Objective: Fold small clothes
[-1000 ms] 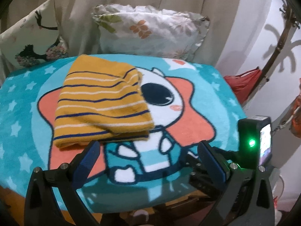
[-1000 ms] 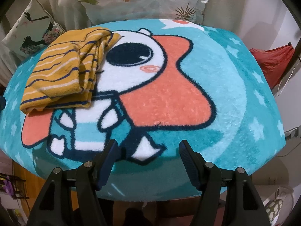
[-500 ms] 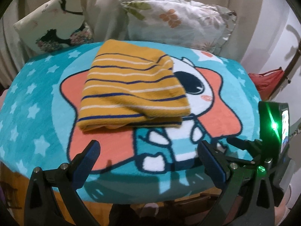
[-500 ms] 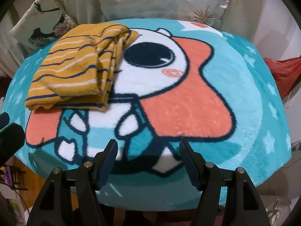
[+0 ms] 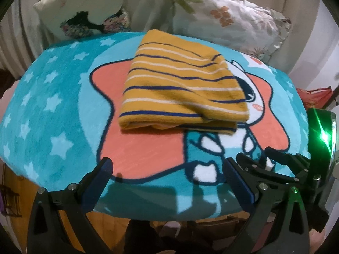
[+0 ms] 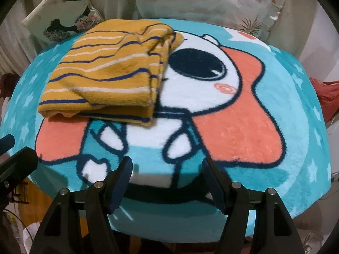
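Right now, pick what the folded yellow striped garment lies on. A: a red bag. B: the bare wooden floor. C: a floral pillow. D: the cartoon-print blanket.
D: the folded yellow striped garment lies flat on the cartoon-print blanket, partly over its orange star, clear of both pillows behind.

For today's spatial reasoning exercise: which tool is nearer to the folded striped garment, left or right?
Left, by a small margin. The left tool sits open almost straight in front of the striped garment. The right tool is open too, offset to the garment's right side over the blanket; neither touches it.
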`<state>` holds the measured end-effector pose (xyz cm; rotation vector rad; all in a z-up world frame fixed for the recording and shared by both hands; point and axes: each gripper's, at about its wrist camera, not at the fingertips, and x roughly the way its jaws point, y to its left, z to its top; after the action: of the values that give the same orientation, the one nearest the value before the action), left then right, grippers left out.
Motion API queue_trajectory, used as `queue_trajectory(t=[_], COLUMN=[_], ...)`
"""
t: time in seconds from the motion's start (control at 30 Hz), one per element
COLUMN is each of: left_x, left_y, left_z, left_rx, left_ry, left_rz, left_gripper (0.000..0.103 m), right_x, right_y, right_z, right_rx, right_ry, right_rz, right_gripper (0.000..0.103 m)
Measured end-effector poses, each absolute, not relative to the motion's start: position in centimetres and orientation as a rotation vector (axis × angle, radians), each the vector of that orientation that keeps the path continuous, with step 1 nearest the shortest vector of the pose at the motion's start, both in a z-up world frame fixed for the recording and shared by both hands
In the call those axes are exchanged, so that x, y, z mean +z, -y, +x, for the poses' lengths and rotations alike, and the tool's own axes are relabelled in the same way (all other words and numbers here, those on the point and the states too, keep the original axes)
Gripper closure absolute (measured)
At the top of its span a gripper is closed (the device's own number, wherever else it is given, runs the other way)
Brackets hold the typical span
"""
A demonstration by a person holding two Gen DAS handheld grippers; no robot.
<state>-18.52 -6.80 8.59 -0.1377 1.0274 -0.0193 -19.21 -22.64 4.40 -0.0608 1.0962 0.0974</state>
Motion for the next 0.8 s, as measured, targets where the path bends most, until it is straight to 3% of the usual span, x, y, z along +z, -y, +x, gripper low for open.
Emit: queue_trajectory(t=[0.8], left_x=[7.3], left_y=[4.6], left_z=[-17.0], left_rx=[0.024], left_ry=[-1.082], left_rz=[-0.13], left_gripper=[0.0], right_x=[4.0], right_y=[19.5], right_z=[-17.5], right_rx=[0.126], right_ry=[-1.091], right_rz=[-0.107], right_gripper=[0.029])
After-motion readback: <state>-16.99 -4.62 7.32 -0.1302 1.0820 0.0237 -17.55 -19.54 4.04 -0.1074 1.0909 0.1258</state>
